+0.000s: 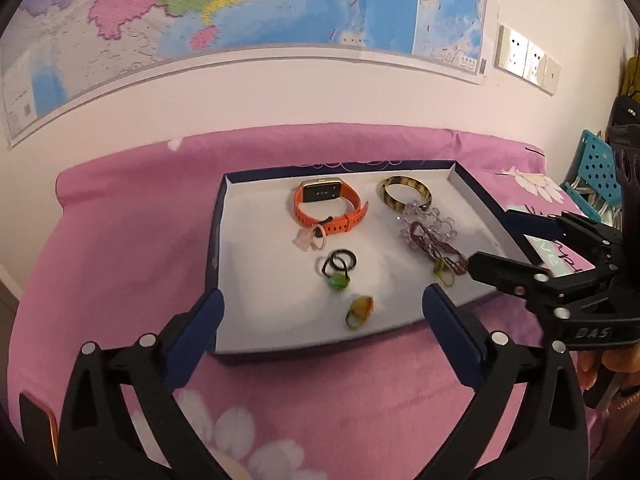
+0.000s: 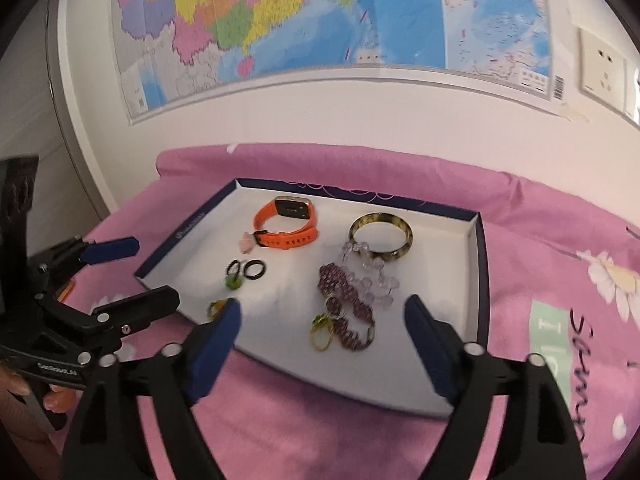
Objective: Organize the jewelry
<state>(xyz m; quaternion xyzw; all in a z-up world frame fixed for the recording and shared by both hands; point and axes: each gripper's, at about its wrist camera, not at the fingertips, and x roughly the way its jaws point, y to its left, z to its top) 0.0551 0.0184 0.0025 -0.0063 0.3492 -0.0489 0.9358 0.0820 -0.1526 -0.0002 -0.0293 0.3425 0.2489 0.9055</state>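
A shallow white box lid with dark blue walls (image 1: 218, 216) (image 2: 478, 264) lies on a pink bed. In it lie an orange smartwatch (image 1: 330, 208) (image 2: 286, 226), a tortoiseshell bangle (image 1: 405, 196) (image 2: 380, 236), clear and purple bead bracelets (image 1: 430, 230) (image 2: 352, 300), black rings (image 1: 340, 262) (image 2: 246, 269), a green ring (image 1: 338, 281) and a yellow-orange ring (image 1: 360, 310). My left gripper (image 1: 322, 308) is open and empty at the lid's near edge. My right gripper (image 2: 322, 312) is open and empty over the near side, above the purple beads.
A pink flowered bedsheet (image 1: 120, 248) covers the bed. A wall map (image 1: 240, 8) hangs behind it, with wall sockets (image 1: 524, 58) to the right. A turquoise perforated item (image 1: 596, 168) stands at the far right. A mint printed card (image 2: 548, 336) lies right of the lid.
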